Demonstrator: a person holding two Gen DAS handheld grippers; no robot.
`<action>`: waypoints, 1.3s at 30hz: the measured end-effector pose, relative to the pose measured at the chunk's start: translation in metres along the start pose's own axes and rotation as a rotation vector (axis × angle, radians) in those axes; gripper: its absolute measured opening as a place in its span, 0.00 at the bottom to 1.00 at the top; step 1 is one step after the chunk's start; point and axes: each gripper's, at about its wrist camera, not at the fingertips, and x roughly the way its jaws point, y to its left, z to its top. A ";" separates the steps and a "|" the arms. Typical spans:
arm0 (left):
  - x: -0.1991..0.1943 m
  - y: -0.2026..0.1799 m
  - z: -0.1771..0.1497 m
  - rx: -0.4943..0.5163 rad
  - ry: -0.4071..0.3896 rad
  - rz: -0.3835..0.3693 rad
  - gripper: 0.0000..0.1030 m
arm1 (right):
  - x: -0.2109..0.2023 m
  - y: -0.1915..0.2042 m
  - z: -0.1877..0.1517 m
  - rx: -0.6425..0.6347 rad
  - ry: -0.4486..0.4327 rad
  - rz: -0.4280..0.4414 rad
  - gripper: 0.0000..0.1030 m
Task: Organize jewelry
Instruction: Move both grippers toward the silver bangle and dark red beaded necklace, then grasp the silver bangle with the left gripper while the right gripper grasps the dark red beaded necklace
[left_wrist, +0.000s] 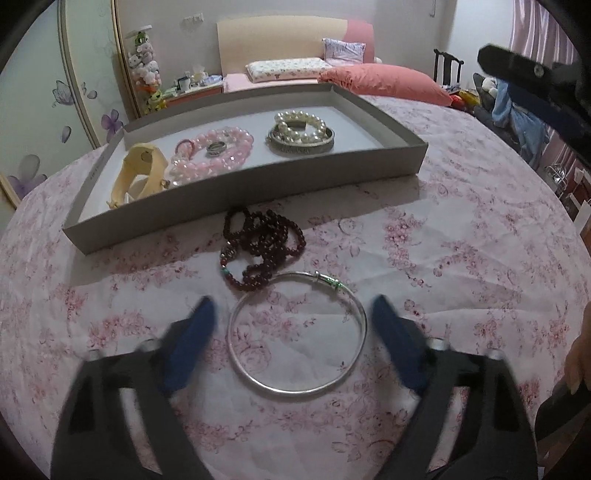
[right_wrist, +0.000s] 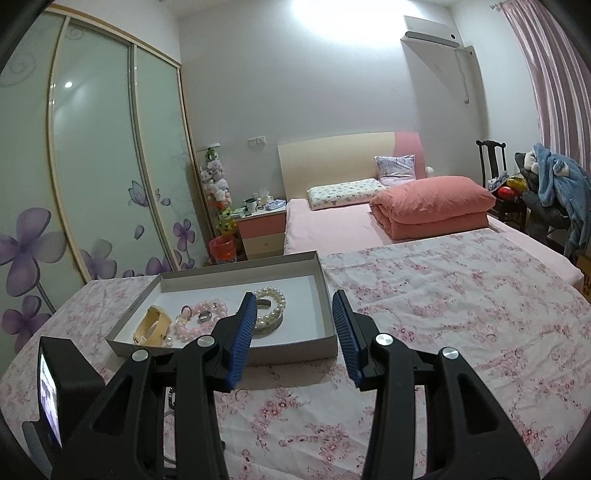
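Left wrist view shows the left gripper spread wide, empty, straddling the bangle flat on the bedspread near the tray's front wall – thin metal could slip, or snag the beads touching it; right gripper open, idle

A bed spread with a pink floral sheet carries everything. Directly on the sheet lies a shallow grey cardboard tray — the landmark here. Just in front of the tray sits a heap of dark red beads, and nearer than those beads — touching them — a thin silver bangle lies flat.
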 end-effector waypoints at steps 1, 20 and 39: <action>0.000 0.000 0.000 0.003 -0.003 0.001 0.69 | 0.000 -0.001 0.000 0.004 0.001 0.002 0.43; -0.023 0.120 -0.027 -0.172 -0.001 0.140 0.69 | 0.015 0.037 -0.018 -0.095 0.122 0.122 0.43; -0.027 0.134 -0.026 -0.216 -0.003 0.158 0.69 | 0.097 0.115 -0.062 -0.299 0.527 0.152 0.59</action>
